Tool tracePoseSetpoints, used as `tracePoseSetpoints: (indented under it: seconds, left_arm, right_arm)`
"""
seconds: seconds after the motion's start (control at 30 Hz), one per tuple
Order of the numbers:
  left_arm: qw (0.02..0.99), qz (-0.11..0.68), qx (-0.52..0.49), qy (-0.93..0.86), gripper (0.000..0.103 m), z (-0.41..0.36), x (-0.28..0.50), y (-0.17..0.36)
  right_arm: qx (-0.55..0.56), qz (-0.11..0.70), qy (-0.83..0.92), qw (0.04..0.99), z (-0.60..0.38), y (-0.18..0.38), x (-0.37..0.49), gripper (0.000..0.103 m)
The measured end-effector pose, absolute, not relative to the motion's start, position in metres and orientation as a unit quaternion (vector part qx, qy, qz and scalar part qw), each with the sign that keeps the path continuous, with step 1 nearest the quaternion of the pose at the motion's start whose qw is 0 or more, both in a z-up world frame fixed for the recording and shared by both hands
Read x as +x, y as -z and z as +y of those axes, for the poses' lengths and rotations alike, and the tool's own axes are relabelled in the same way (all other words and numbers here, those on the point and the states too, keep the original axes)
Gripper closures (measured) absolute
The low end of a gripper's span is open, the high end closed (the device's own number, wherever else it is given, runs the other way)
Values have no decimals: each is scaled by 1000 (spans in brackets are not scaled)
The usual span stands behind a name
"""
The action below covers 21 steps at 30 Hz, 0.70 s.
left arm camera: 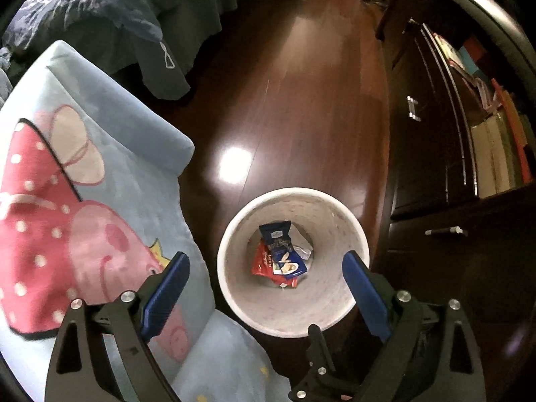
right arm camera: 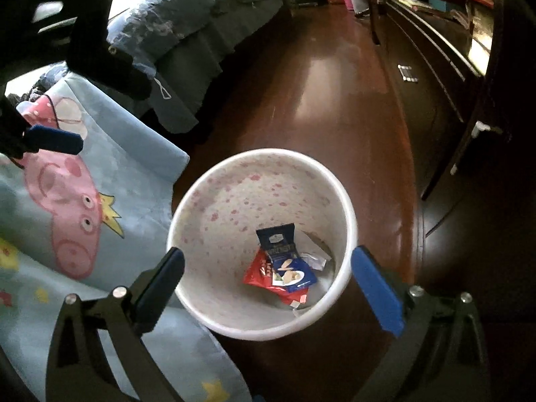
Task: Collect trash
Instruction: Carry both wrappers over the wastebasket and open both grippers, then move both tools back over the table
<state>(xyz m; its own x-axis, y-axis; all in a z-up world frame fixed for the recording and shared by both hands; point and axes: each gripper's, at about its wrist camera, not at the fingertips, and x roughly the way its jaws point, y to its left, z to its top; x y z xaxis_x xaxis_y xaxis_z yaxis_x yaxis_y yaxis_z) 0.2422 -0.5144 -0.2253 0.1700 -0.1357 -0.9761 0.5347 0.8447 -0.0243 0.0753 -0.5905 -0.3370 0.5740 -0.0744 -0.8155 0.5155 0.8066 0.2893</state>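
Both cameras sit just behind their own grippers and look steeply down past the blue fingers at the floor. The left gripper (left arm camera: 264, 261) view faces the white bin (left arm camera: 360, 231) close ahead between its fingers, a blue blanket (left arm camera: 110, 174) to its left. The right gripper (right arm camera: 268, 261) view is nearer the same bin (right arm camera: 348, 214), sharing wrappers (right arm camera: 284, 264), blanket, bed and floor

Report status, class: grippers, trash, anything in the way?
Left gripper and right gripper open, empty, above the bin. Blue wrapper and red wrapper lie inside. Nothing blocking; blue blanket beside bin.
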Motion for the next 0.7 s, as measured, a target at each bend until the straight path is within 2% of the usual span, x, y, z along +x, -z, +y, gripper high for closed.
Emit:
tracePoseSetpoints:
  seconds: [0.17,0.33,0.47,0.7]
  left_arm:
    - [760,585,151,241,11,-494,229,184]
    - [782,544,112,282,11,-451,202,114]
    - [818,478,108,301,4,-397,176,57]
    - [862,410,95,284,4,-268,154,4]
  right_arm:
    - [241,410,169,863,-579,287,68,3]
    - [212,390,150,883,-553,213,55,3]
    - [167,370,132,904,-521,157,46,3]
    - [129,334,48,932,-446,95,46,3]
